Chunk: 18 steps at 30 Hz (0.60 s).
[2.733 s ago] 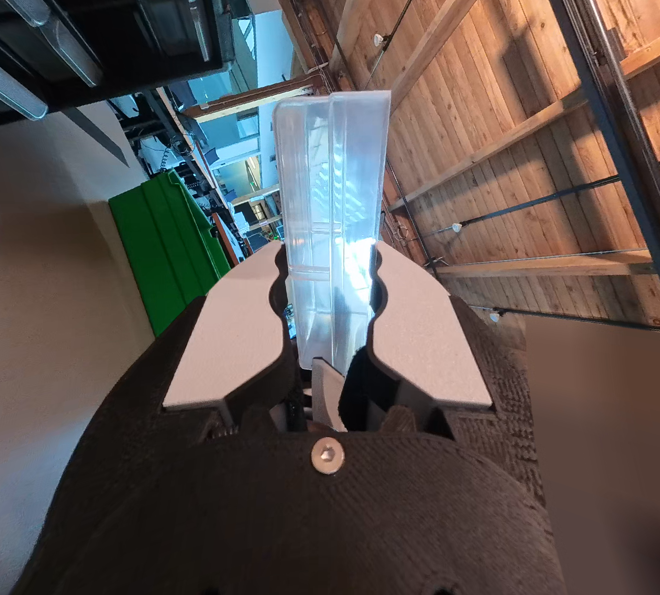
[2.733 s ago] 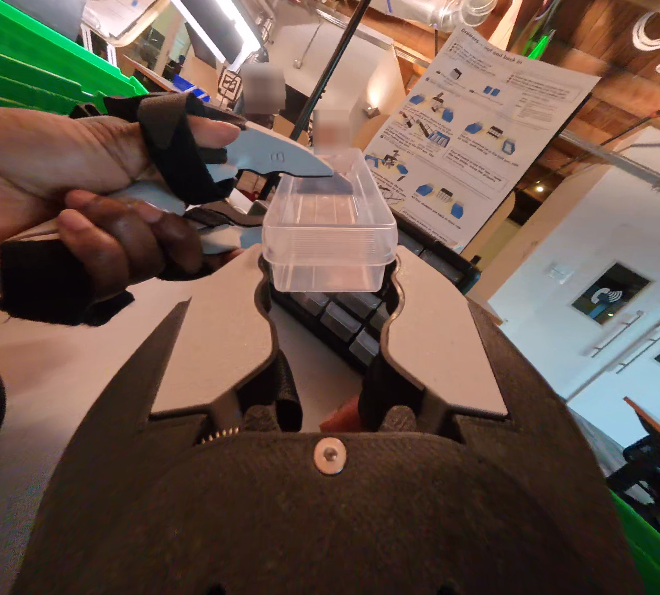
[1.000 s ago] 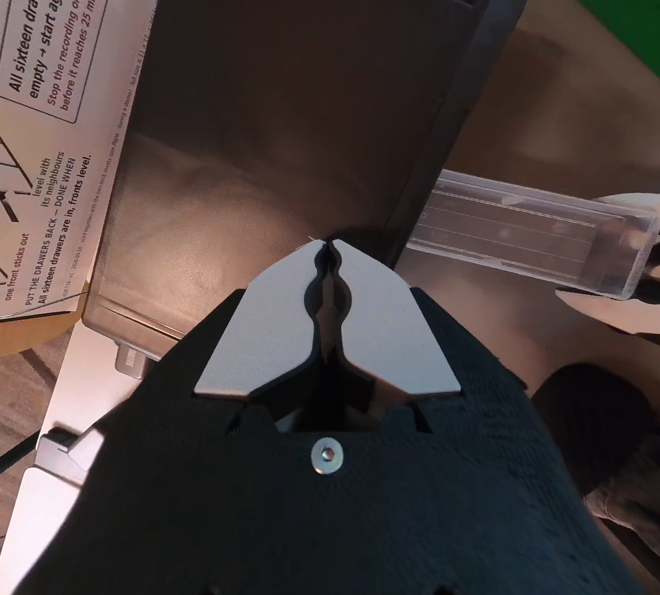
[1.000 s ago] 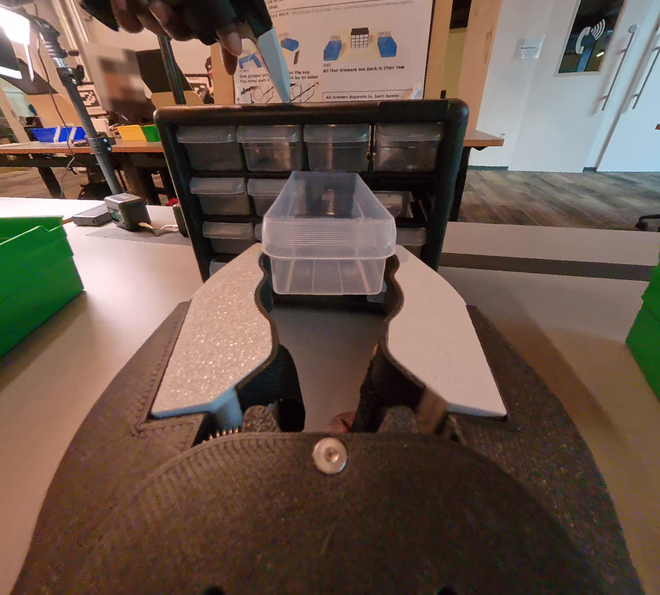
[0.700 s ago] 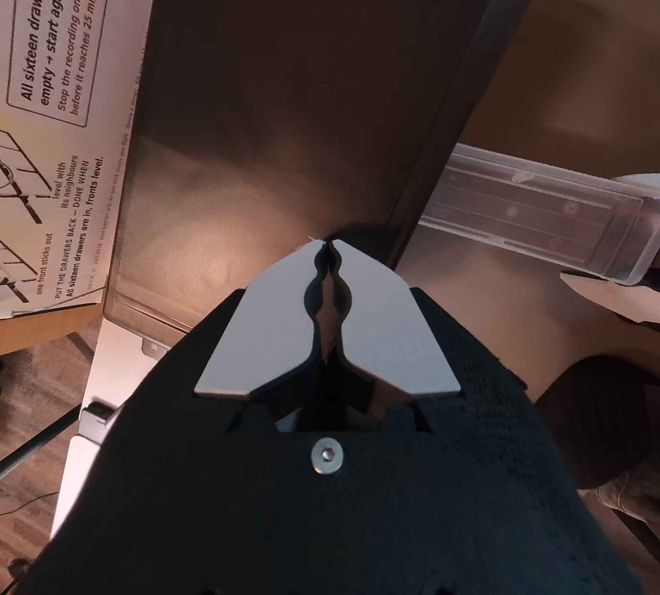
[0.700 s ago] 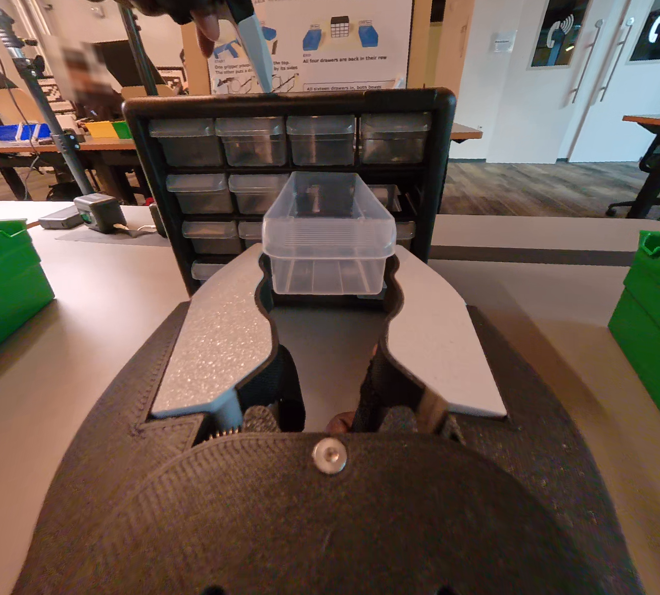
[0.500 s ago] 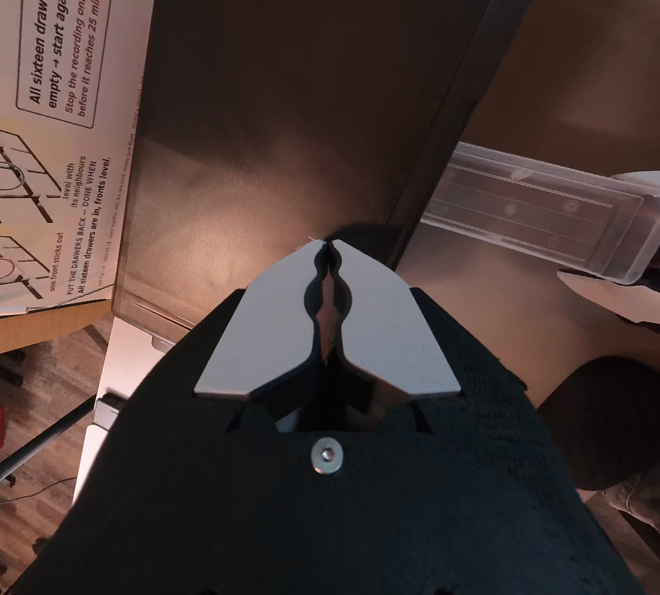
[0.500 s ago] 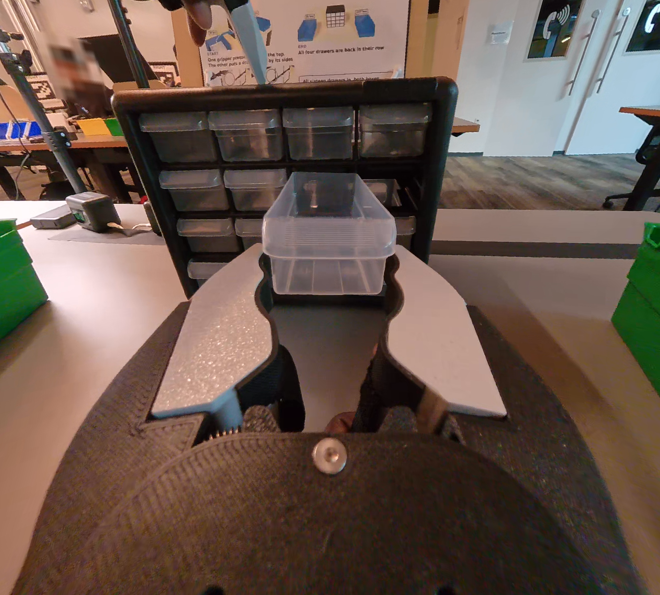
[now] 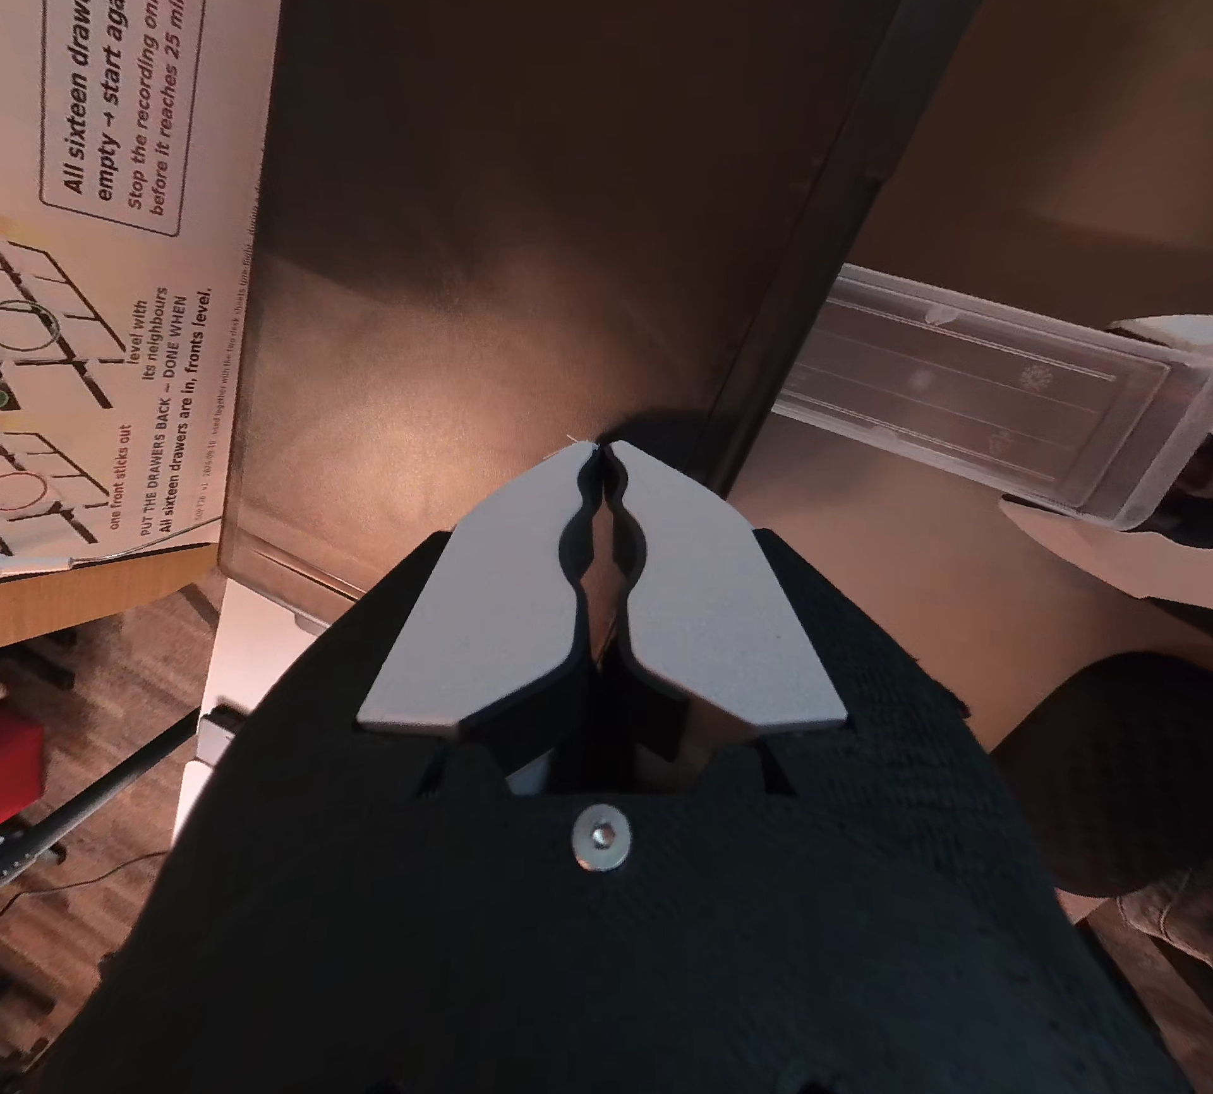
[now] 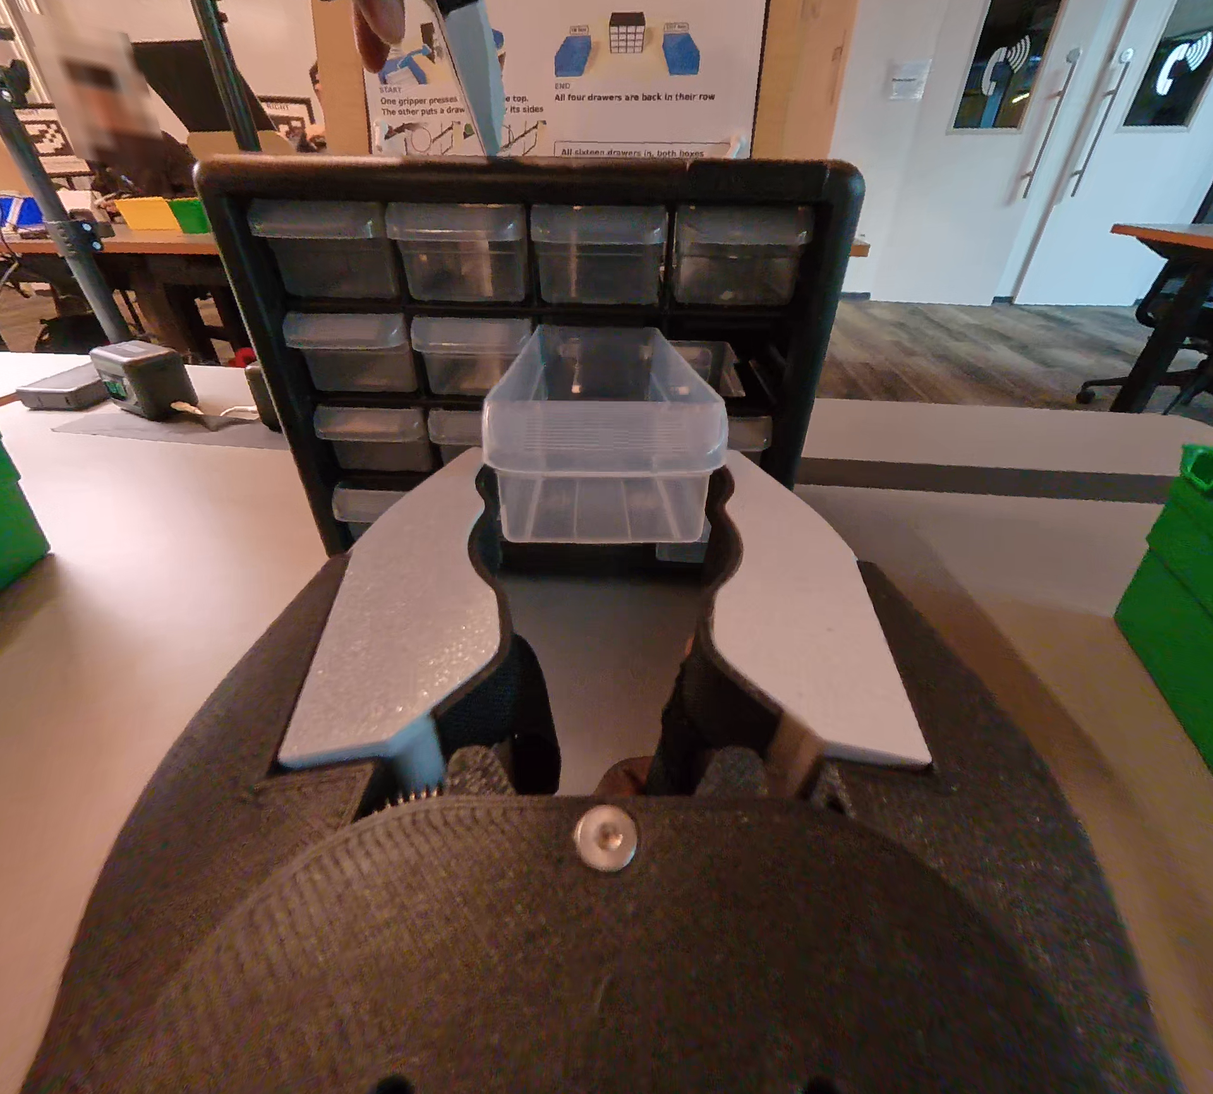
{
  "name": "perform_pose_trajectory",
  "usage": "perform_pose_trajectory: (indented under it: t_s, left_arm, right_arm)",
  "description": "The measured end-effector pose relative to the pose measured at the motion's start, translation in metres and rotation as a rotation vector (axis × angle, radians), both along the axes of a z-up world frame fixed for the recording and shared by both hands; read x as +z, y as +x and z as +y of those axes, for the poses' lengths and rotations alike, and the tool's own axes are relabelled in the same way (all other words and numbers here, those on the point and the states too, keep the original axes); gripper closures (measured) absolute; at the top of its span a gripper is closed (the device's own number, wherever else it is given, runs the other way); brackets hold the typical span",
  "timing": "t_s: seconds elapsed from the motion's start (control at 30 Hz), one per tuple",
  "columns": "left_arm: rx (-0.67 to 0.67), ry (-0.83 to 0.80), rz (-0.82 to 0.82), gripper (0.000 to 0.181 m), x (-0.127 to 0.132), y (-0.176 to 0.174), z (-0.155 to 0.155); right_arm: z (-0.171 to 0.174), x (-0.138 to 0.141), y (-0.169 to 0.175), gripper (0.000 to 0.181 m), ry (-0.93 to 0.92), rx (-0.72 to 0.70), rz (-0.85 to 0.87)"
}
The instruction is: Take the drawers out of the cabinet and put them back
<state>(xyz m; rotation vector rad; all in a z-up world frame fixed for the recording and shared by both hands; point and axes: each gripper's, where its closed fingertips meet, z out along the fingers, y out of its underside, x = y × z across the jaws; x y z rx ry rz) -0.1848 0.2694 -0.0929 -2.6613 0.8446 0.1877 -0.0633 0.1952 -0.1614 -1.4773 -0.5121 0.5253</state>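
The black cabinet (image 10: 820,288) stands on the table with several clear drawers in its slots. My right gripper (image 10: 604,472) is shut on the sides of a clear empty drawer (image 10: 604,445), held level in front of the middle rows, its far end at the cabinet face. My left gripper (image 9: 600,449) is shut and empty, its tips resting on the cabinet's dark top (image 9: 558,144). In the right wrist view it (image 10: 476,78) comes down from above onto the top edge. The held drawer (image 9: 971,400) also shows at the right of the left wrist view.
Green bins stand on the table at the left (image 10: 13,524) and right (image 10: 1175,590). A white instruction poster (image 10: 623,12) stands behind the cabinet. A small black device (image 10: 141,377) and a stand pole (image 10: 39,196) are at the back left.
My left gripper let go of the drawer, shut, and came down on the cabinet top. My right gripper brought the drawer level and moved it up to the cabinet front.
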Motion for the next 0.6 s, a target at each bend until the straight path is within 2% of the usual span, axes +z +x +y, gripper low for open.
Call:
perform_pose_trajectory:
  t_s: [0.13,0.33,0.6]
  left_arm:
    - [0.002,-0.005,0.017,0.181,0.0,0.0,0.0]
    - [0.0,-0.008,0.023,0.181,0.0,0.0,0.0]
    - [-0.001,-0.015,0.015,0.181,0.0,0.0,0.0]
  right_arm:
    - [0.005,0.002,-0.004,0.12,0.0,-0.005,0.0]
    - [0.017,-0.018,-0.015,0.12,-0.045,-0.008,-0.05]
    - [0.044,-0.018,-0.035,0.119,-0.059,-0.009,-0.087]
